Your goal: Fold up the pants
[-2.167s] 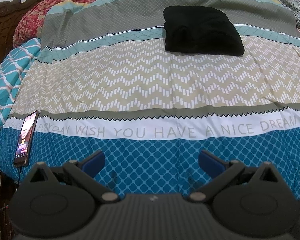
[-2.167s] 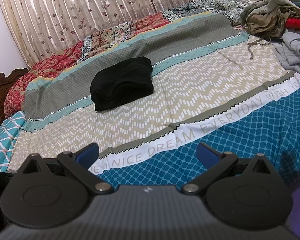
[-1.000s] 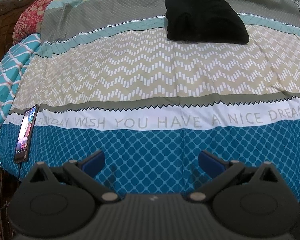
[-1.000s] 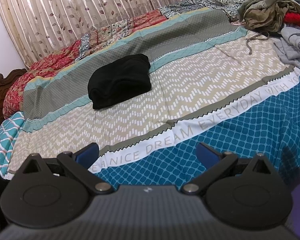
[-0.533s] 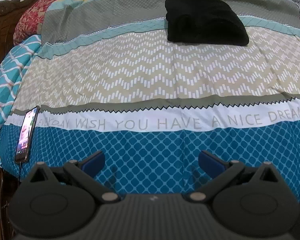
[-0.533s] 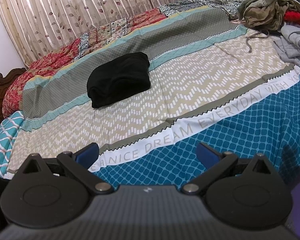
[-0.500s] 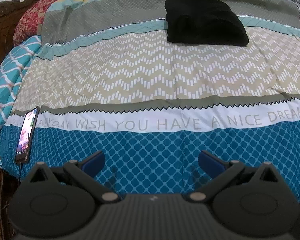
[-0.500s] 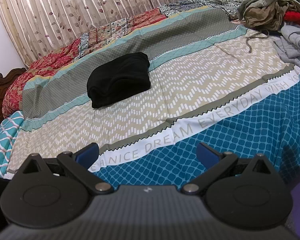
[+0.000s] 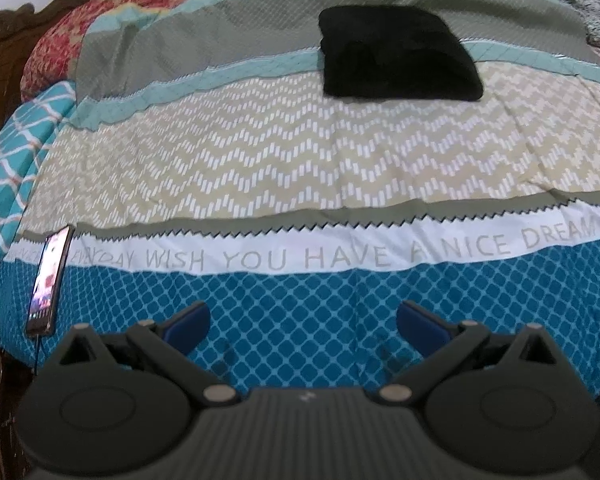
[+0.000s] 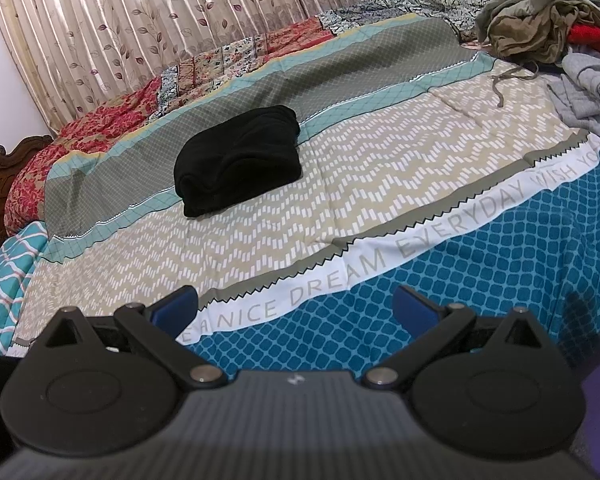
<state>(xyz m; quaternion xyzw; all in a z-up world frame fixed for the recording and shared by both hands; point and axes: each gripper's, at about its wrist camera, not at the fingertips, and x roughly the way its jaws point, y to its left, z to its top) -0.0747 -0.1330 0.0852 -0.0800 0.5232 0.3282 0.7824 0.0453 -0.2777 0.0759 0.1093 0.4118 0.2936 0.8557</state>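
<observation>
Black pants (image 9: 396, 54) lie folded into a compact bundle on the grey and teal stripes at the far side of the bed; the right wrist view shows the black pants (image 10: 240, 158) left of centre. My left gripper (image 9: 303, 322) hangs open over the blue diamond band at the bed's near edge, far from the bundle, with nothing between its blue pads. My right gripper (image 10: 296, 306) is open too, over the white lettered stripe and blue band, holding nothing.
A lit phone (image 9: 49, 280) lies at the bed's left edge with a cable hanging down. A heap of unfolded clothes (image 10: 548, 28) sits at the far right of the bed. A carved wooden headboard (image 10: 0, 176) and curtains (image 10: 160, 12) bound the far side.
Both views have shifted only slightly; the left gripper's view has tilted a little upward. The folded black pants have not moved, and both grippers have stayed open.
</observation>
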